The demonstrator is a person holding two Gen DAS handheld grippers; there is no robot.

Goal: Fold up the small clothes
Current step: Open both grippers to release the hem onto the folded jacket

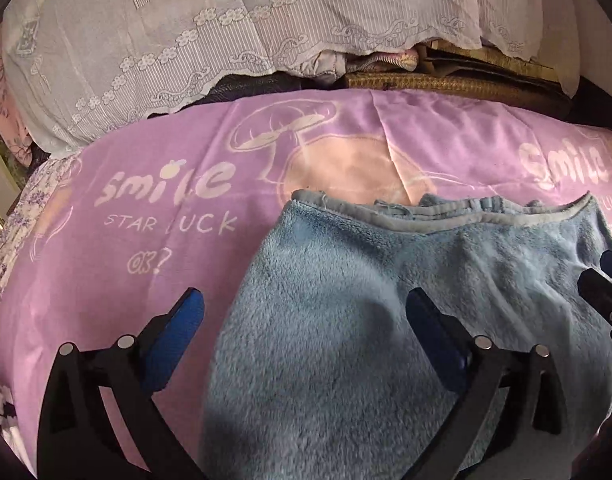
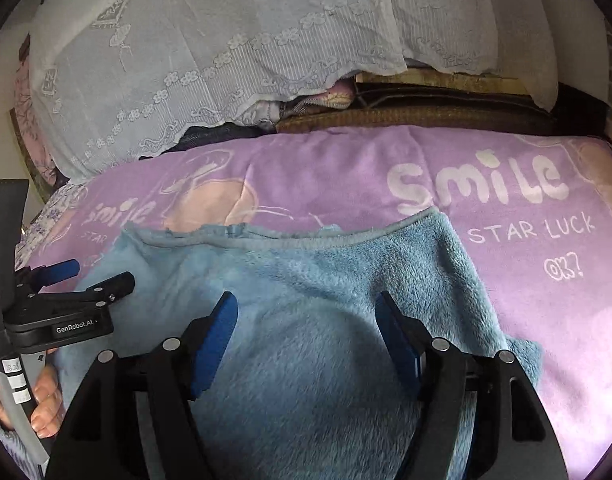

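Blue fleece garment (image 1: 345, 320) near end cut off, left tongs (image 1: 306, 312) and right tongs (image 2: 306, 312) both released

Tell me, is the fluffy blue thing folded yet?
Not yet. The blue fleece garment already lies spread on the purple blanket, its trimmed edge at the far side. No finished fold shows. The left gripper and right gripper are both open above it, holding nothing. Grabbing the fabric and doing the folding are left.
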